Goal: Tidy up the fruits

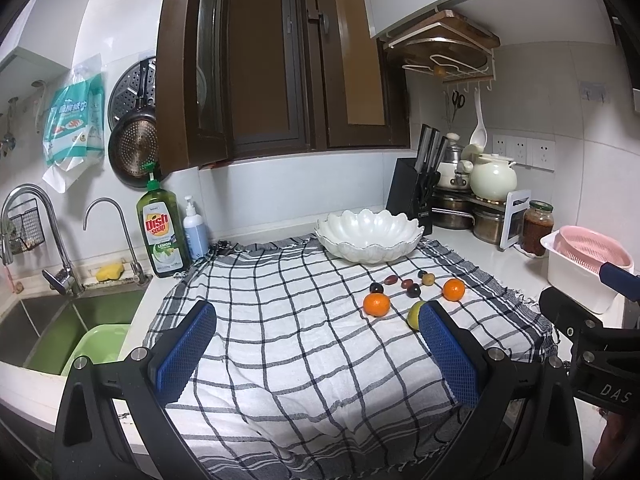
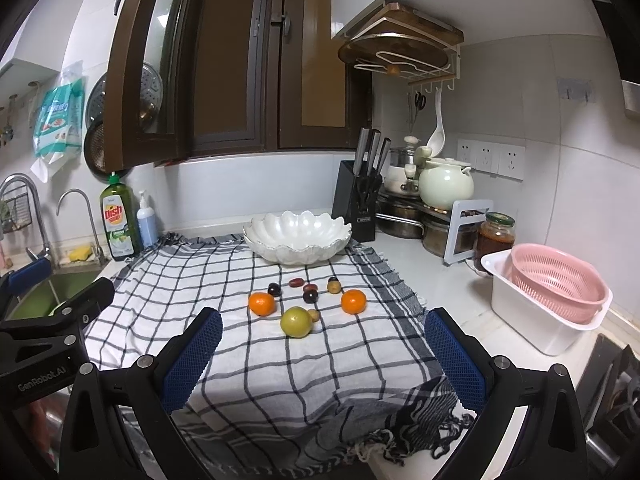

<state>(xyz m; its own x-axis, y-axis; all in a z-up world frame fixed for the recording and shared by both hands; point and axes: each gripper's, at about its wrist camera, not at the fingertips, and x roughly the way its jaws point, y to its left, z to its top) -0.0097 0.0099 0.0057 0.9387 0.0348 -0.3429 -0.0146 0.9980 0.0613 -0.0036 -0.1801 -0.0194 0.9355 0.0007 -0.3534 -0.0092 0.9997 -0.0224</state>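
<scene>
Loose fruit lies on a checked cloth (image 2: 256, 364): two oranges (image 2: 262, 304) (image 2: 353, 301), a yellow-green round fruit (image 2: 296, 322), and several small dark and olive fruits (image 2: 310, 295). A white scalloped bowl (image 2: 297, 236) stands empty at the cloth's far edge. In the left wrist view the same oranges (image 1: 376, 305) (image 1: 454, 289) and bowl (image 1: 369, 235) appear, the green fruit (image 1: 415, 315) partly behind a finger. My left gripper (image 1: 318, 316) and right gripper (image 2: 323, 324) both hover open over the near cloth, holding nothing.
A sink (image 1: 60, 320) with a green basin and taps lies left, dish soap (image 1: 162, 232) beside it. A knife block (image 2: 358, 204), pots, a jar (image 2: 494, 238) and a white tub holding a pink colander (image 2: 556, 284) crowd the right counter. A window frame hangs overhead.
</scene>
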